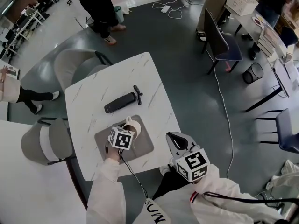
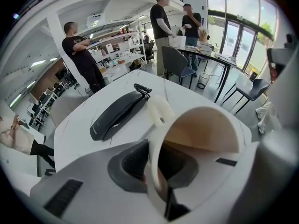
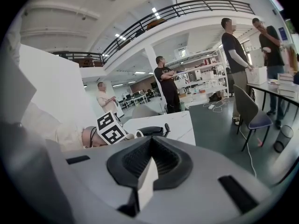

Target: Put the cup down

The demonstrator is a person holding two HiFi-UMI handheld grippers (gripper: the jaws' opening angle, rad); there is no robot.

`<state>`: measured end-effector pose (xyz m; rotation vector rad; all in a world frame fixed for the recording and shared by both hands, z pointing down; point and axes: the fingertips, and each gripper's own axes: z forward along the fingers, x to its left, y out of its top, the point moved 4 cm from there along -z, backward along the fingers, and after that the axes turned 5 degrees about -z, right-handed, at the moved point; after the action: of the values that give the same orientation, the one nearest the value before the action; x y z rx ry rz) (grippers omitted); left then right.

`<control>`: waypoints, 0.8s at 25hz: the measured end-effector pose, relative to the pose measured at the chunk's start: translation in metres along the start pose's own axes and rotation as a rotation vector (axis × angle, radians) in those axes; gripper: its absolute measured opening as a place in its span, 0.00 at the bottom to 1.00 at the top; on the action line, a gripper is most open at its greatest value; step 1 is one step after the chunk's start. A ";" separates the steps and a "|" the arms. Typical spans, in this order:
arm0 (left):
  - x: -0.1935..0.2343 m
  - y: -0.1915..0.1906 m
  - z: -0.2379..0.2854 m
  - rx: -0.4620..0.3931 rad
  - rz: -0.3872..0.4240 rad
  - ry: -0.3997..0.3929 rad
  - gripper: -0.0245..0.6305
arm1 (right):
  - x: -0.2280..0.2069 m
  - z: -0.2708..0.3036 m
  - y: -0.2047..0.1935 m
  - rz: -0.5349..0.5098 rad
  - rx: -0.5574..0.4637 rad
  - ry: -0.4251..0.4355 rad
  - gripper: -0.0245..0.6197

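A cream cup (image 1: 132, 125) with a brown-stained inside hangs just over a grey mat (image 1: 145, 146) on the white marble table (image 1: 88, 101). My left gripper (image 1: 128, 130) is shut on the cup's rim. In the left gripper view the cup (image 2: 205, 134) fills the middle, its wall pinched in my left gripper (image 2: 159, 183), its handle (image 2: 160, 110) pointing away. I cannot tell whether its base touches the mat. My right gripper (image 1: 174, 137) hovers off the table's near right edge, and the right gripper view shows that gripper (image 3: 144, 181) shut and holding nothing.
A black stapler-like device (image 1: 122, 101) lies on the table beyond the mat, and it also shows past the cup (image 2: 119, 115). Grey chairs (image 1: 77, 64) stand at the table's far and left sides. Several people stand farther off. A white cable (image 1: 224, 106) runs along the floor on the right.
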<state>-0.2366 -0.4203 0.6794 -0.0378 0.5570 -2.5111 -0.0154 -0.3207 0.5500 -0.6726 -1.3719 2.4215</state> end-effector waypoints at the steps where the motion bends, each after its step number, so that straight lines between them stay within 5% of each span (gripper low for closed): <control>1: 0.000 0.000 0.002 0.004 0.001 0.000 0.11 | 0.000 0.001 0.000 0.000 -0.001 -0.001 0.05; 20: 0.003 0.004 0.024 0.120 0.065 0.001 0.11 | -0.006 0.007 0.000 0.016 0.001 -0.002 0.05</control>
<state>-0.2332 -0.4342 0.6998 0.0257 0.4010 -2.4758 -0.0134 -0.3287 0.5545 -0.6839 -1.3708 2.4354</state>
